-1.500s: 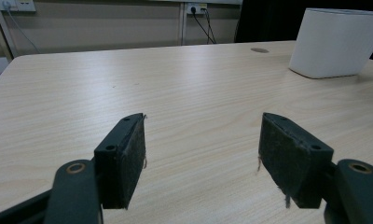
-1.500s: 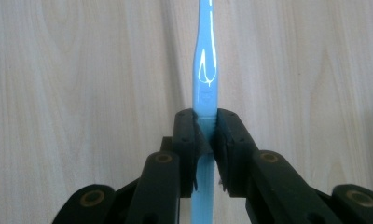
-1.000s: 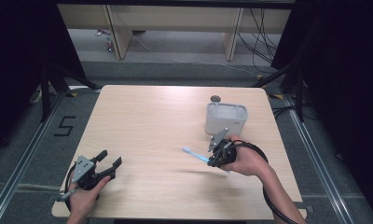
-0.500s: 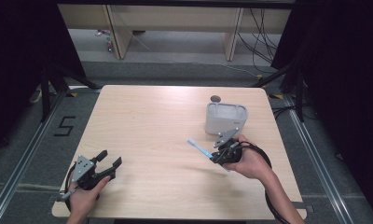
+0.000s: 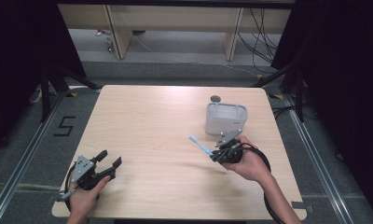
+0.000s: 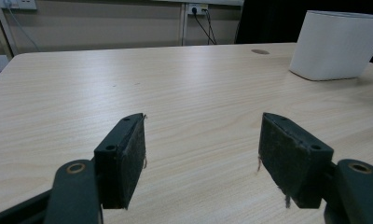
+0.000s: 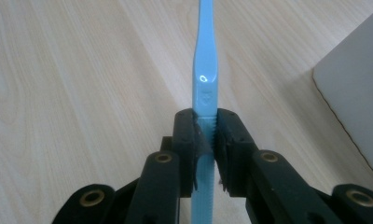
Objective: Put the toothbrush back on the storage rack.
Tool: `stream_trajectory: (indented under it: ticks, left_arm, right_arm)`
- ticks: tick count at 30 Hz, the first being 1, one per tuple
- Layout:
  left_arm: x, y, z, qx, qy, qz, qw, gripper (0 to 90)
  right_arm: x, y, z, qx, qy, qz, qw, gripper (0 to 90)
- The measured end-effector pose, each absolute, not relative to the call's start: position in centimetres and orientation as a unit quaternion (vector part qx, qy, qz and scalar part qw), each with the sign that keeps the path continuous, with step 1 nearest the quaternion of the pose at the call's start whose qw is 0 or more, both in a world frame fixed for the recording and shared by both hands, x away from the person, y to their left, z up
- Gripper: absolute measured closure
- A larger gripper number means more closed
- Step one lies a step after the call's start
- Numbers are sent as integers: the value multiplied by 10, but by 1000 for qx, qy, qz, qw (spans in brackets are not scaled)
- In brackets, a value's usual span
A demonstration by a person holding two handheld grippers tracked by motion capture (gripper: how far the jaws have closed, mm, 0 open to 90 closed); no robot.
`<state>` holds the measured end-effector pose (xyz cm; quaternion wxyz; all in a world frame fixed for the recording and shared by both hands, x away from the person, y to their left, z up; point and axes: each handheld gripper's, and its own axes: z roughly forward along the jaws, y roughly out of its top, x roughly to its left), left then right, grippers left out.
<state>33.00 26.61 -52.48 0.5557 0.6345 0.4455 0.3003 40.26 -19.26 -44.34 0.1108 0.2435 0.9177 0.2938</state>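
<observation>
right claw [image 5: 220,152] of mine is clamped on a slim, glossy light-blue plastic stick [image 5: 199,144], ribbed where the black jaws pinch it, its free end slanting up and to the far left above the desk [image 5: 152,121]. just beyond sits a white, matte, round-cornered bin [image 5: 225,118], open at the top, near the desk's right edge. my left claw [image 5: 107,164] rests at the near left corner, padded jaws spread wide, with bare pale woodgrain ahead.
</observation>
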Motion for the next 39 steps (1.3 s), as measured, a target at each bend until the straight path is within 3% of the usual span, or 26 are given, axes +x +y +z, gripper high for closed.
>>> stream_trajectory:
  ticks: [28, 39]
  left_arm:
    - [331, 266, -525, 631, 444, 299, 561, 313]
    - [331, 266, -525, 630, 445, 299, 563, 314]
  right_arm:
    - [401, -226, -428, 329, 832, 396, 205, 788]
    - [399, -235, -425, 368, 798, 427, 213, 788]
